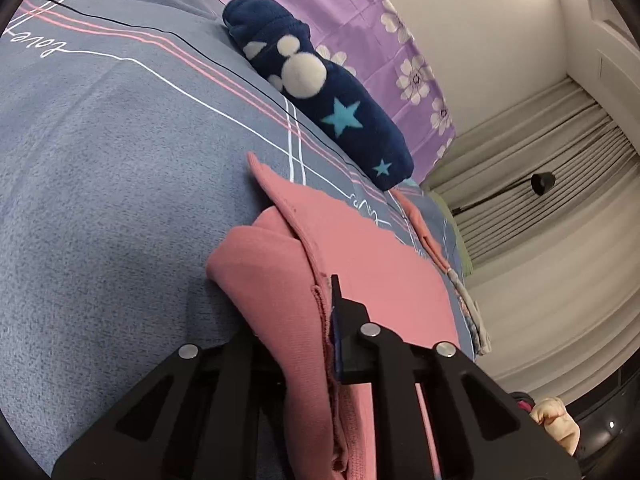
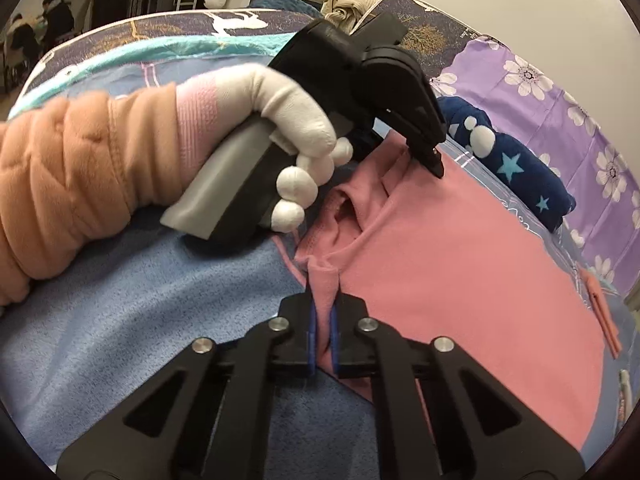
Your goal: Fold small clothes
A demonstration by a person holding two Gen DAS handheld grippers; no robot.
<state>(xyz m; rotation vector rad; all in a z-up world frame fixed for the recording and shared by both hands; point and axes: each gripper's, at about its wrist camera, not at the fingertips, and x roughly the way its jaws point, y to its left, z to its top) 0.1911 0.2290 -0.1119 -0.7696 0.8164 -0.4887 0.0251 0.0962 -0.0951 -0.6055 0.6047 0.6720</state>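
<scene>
Nearest, the right tongs [image 2: 324,320] are clamped on a pinched fold at the edge of the pink knitted garment [image 2: 460,264], its blue pads [image 2: 313,332] pressing the cloth from both sides. A little further along the same edge, the left tongs [image 2: 434,160], held in a white-gloved hand [image 2: 296,128] with an orange fleece sleeve [image 2: 68,176], grip the hem too; in the left wrist view the pink cloth bunches between the closed fingers. The garment lies spread flat on the blue-grey striped bedspread [image 1: 100,168].

It looks light, soft and limp, so it will likely sag and drape between the two holds; taking it at corners or the hem should keep the fold line straight.

Beyond it, just beside its far edge, lies a rolled navy fleece item with white dots and turquoise stars [image 1: 320,92], which may crowd the fold. Behind that is a purple flowered sheet [image 1: 360,12].
</scene>
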